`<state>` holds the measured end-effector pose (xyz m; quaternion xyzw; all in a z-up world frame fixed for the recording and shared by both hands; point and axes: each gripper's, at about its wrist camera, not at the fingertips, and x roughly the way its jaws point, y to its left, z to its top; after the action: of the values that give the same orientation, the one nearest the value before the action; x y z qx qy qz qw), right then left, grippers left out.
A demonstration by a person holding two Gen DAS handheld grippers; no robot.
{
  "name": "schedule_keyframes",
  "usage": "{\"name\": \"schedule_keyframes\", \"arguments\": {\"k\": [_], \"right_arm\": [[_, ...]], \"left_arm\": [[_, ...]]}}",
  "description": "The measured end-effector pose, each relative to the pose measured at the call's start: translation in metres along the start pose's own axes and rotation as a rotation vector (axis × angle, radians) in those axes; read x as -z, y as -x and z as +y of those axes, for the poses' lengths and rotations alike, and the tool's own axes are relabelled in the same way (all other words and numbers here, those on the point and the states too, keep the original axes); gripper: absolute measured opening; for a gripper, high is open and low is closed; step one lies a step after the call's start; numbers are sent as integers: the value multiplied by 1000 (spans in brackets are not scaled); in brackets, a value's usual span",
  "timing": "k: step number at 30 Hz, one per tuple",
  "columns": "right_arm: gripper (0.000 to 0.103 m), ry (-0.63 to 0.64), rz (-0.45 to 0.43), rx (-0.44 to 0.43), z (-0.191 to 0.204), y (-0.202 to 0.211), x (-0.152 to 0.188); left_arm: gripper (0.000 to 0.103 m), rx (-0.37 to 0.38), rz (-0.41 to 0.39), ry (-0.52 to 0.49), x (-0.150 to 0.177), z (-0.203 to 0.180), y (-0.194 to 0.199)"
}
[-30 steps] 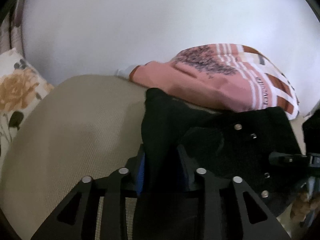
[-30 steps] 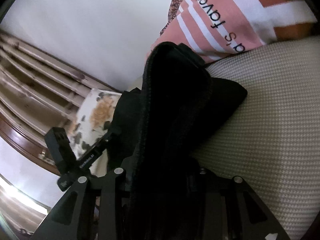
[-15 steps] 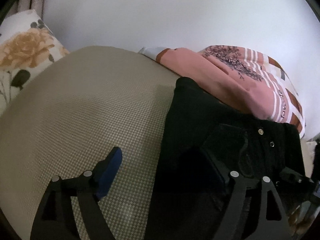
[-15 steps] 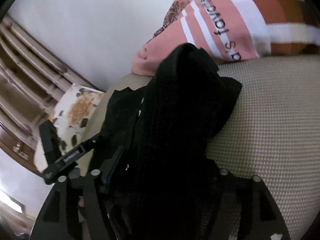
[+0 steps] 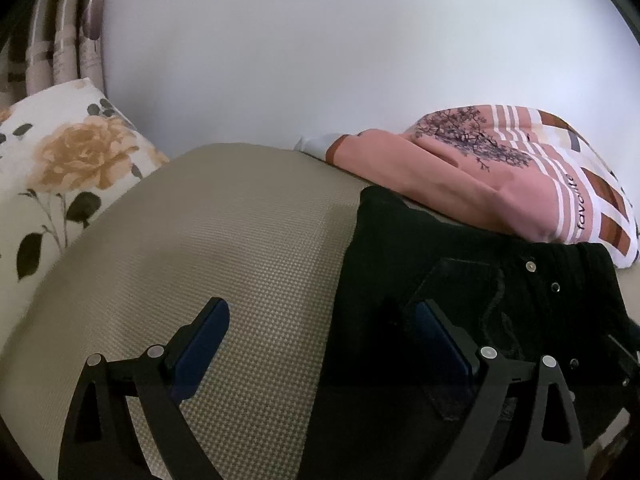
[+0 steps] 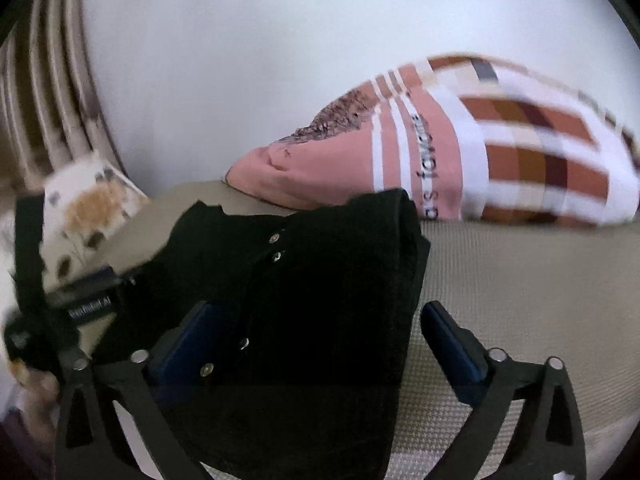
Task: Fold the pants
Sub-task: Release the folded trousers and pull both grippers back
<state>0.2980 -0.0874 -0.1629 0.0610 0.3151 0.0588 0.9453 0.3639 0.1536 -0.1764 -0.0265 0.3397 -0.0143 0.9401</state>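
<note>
The black pants (image 5: 460,280) lie folded on the beige woven cushion (image 5: 220,248), with metal studs showing near the waistband. My left gripper (image 5: 320,320) is open and empty, its jaws straddling the left edge of the pants. In the right wrist view the pants (image 6: 320,300) lie in a compact folded stack. My right gripper (image 6: 324,324) is open, with its jaws wide on either side of the right edge of the stack. The left gripper's body (image 6: 48,300) shows at the far left of that view.
A pink striped and checked cloth pile (image 5: 500,184) lies right behind the pants against the white wall (image 5: 320,60). A floral pillow (image 5: 60,168) sits at the left, with curtains (image 5: 44,40) above it. The cushion's front edge is near in the right wrist view.
Both grippers were shut on the black pants a second ago. Both have opened and let go, and the pants now rest folded on the cushion. Both have drawn back slightly.
</note>
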Motion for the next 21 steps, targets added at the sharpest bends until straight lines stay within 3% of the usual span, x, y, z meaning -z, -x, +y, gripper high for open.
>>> {"name": "schedule_keyframes", "arguments": {"k": [11,21], "right_arm": [[102,-5,-31,170,0,8,3],[103,72,-24,128,17,12,9]], "left_arm": [[95,-54,-65,-76,2,-13,12],[95,-117,-151,-120,3,-23,26]]}}
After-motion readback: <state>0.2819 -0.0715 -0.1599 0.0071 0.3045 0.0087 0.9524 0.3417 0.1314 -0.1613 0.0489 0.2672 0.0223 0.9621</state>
